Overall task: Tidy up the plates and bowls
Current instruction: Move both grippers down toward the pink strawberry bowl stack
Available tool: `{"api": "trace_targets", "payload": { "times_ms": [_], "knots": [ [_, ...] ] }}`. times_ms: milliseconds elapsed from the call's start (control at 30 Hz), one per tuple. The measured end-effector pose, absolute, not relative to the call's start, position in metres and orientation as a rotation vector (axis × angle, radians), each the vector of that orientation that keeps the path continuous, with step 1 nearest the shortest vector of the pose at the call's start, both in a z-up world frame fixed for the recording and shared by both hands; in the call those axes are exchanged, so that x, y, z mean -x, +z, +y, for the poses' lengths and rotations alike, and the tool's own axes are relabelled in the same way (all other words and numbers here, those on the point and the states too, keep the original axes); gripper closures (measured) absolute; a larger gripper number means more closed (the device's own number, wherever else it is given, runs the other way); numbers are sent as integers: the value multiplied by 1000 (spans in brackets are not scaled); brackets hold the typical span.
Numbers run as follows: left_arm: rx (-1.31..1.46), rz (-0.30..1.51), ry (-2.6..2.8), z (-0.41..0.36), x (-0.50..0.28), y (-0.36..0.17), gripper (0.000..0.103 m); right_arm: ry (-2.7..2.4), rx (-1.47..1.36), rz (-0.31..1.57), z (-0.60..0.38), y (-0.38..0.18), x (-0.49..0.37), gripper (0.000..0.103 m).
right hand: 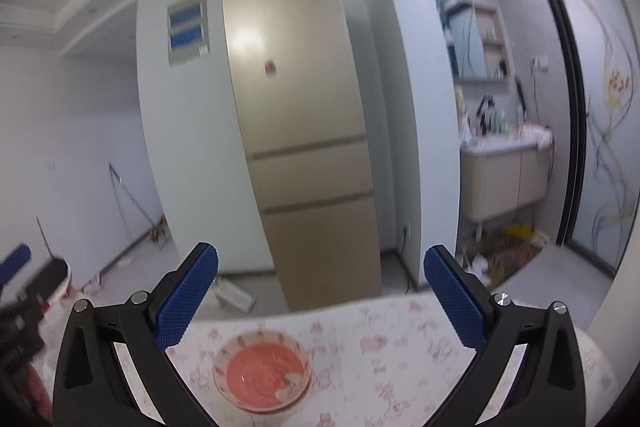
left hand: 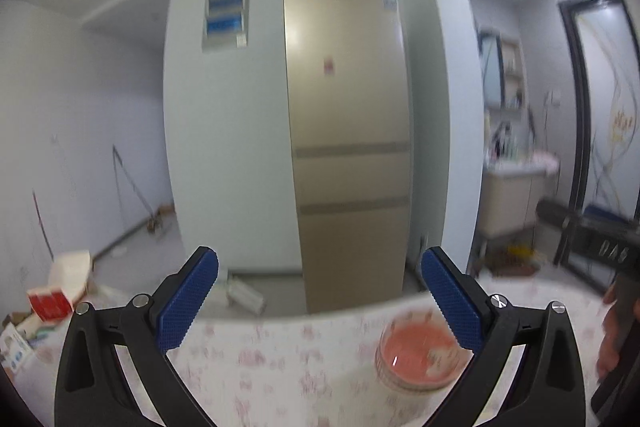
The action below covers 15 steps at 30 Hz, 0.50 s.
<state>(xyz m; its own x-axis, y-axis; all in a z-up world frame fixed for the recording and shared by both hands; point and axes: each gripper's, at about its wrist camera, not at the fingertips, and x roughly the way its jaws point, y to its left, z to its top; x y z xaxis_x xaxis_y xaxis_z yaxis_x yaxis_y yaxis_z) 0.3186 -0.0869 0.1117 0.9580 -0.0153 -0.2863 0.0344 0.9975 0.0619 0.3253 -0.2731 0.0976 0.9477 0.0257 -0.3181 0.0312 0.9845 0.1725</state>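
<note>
A clear glass bowl with a pink-red inside (left hand: 418, 357) sits near the far edge of a table with a white, pink-flowered cloth (left hand: 280, 359). In the left wrist view it lies low right, partly behind my right-hand blue pad. My left gripper (left hand: 319, 291) is open and empty, above the table. In the right wrist view the bowl (right hand: 262, 373) lies low and left of centre on the cloth (right hand: 392, 343). My right gripper (right hand: 321, 290) is open and empty, above and behind the bowl.
A tall beige fridge (left hand: 348, 139) stands beyond the table against a white wall. A washbasin cabinet (right hand: 504, 179) and a dark-framed glass door (right hand: 592, 99) are at the right. Boxes (left hand: 60, 287) lie on the floor at the left. The other gripper shows at the right edge (left hand: 612, 255).
</note>
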Motion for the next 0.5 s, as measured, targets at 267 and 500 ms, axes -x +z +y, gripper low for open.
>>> {"api": "trace_targets", "payload": {
  "times_ms": [267, 500],
  "knots": [
    [33, 702, -197, -96, -402, 8, 0, 67, -303, 596, -287, 19, -382, 0],
    [167, 831, -198, -86, -426, -24, 0, 199, -455, 797, -297, -33, -408, 2]
  ]
}}
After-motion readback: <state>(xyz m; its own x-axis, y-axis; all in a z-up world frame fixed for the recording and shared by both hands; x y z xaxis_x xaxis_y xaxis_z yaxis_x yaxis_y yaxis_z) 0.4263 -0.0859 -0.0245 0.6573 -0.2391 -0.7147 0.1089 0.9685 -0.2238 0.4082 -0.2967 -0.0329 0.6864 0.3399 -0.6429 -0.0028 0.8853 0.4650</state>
